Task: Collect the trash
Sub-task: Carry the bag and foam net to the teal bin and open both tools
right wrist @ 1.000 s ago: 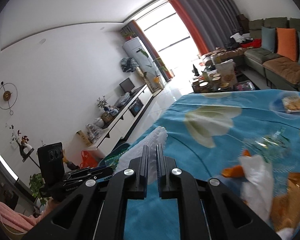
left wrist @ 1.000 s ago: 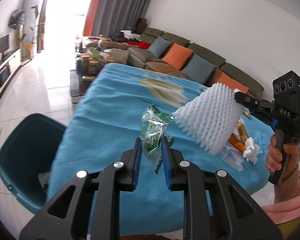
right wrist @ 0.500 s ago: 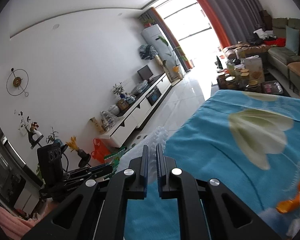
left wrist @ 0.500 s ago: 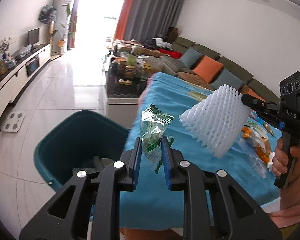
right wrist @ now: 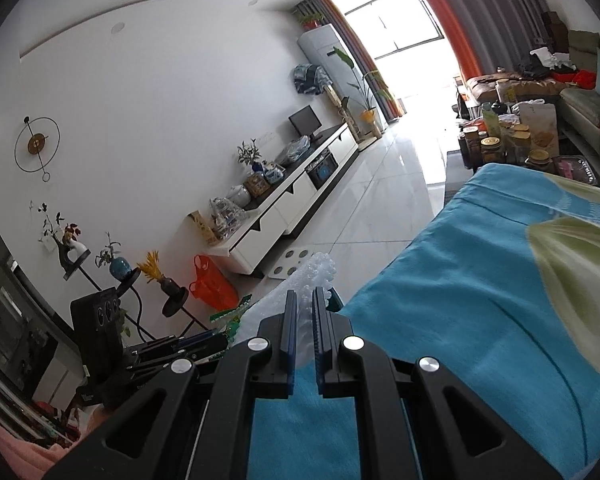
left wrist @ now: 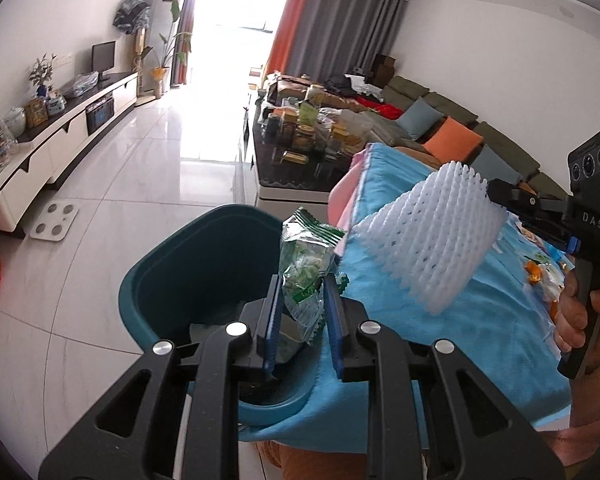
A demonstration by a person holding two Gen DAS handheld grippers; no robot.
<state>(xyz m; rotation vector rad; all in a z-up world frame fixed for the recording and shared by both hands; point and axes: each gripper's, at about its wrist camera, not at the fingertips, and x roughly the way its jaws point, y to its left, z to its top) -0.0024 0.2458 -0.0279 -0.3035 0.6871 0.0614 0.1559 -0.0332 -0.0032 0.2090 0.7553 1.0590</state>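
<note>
My left gripper (left wrist: 300,320) clamps the wrapper (left wrist: 305,276), now swung over the bin (left wrist: 204,256); right gripper (right wrist: 303,334) pinches foam net (left wrist: 432,240) (drop next, probably).

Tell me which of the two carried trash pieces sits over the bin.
The green snack wrapper in the left claw: it shows against the teal bin, while the white foam net shows over the blue cloth.

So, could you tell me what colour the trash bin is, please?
Dark teal bin, clearest in the left wrist view.

Glossy plastic wrapper (left wrist: 306,276); white foam netting (left wrist: 432,240)
</note>
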